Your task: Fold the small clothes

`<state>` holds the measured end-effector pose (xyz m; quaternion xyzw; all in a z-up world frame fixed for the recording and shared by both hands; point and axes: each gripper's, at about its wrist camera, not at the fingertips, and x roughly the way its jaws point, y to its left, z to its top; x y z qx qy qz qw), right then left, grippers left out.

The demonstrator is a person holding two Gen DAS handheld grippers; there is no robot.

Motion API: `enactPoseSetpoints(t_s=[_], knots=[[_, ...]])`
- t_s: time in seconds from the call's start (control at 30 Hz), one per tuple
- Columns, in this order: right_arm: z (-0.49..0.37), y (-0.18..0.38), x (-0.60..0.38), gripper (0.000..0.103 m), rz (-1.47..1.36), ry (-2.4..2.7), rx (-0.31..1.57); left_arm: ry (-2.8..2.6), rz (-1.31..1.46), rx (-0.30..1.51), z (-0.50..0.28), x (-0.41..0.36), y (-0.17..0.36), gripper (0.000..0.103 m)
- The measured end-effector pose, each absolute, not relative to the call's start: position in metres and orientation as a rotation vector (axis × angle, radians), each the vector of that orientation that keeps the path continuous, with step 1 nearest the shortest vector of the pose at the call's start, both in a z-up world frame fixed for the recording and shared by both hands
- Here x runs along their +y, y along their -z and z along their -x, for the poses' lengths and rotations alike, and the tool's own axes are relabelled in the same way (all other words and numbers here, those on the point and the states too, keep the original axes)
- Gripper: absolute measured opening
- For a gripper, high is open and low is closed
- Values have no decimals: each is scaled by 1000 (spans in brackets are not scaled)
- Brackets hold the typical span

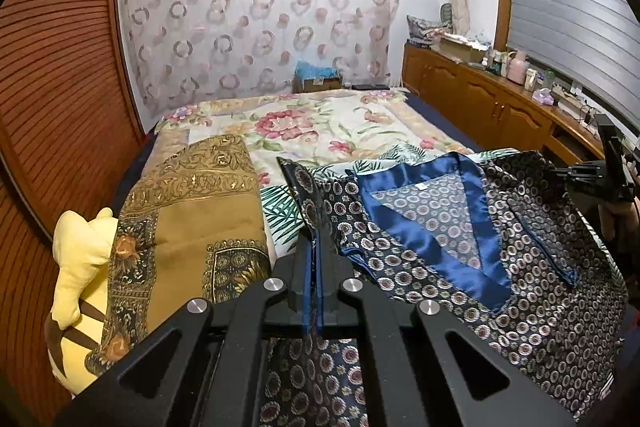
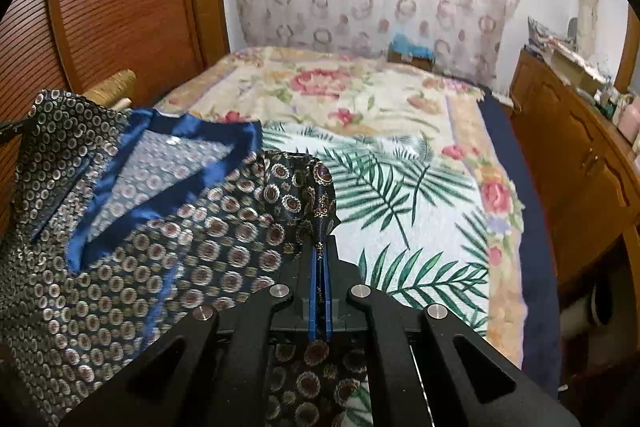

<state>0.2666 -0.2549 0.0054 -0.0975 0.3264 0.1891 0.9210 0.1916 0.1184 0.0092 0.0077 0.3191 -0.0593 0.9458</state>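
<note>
**Open bedspread ahead, clutter at the left**

In the left wrist view, a folded gold blanket [image 1: 188, 223] and yellow plush toy [image 1: 80, 267] block the lower left. The floral bedspread [image 1: 320, 123] lies open at centre. A wooden cabinet [image 1: 480, 99] bounds the right edge, a slatted wooden wall [image 1: 52, 87] the left.

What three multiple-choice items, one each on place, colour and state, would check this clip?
1. Where does the shirt lie?
A. on the bed
B. on the cabinet
C. on the floor

2. What colour is the collar?
A. red
B. blue
C. yellow

3. What is the left gripper doing?
A. open above the shirt
B. shut on nothing
C. shut on the shirt

Key: 1 A, the shirt is spread over the bed; 2 B, shiny blue trim rims the neckline; 3 C, patterned cloth runs between its closed fingers.
</note>
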Motion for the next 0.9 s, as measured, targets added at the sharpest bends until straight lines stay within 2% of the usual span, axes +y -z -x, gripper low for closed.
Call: enactPoseSetpoints(t_s=[0.37, 0.73, 0.9], knots=[[-183, -33, -265, 2, 184, -410, 547, 108, -33, 584, -124, 115, -18, 2], [-81, -10, -290, 2, 146, -374, 516, 69, 37, 578, -46, 144, 2, 2], [-48, 7, -306, 2, 86, -368, 562, 51, 53, 589, -15, 159, 16, 2]])
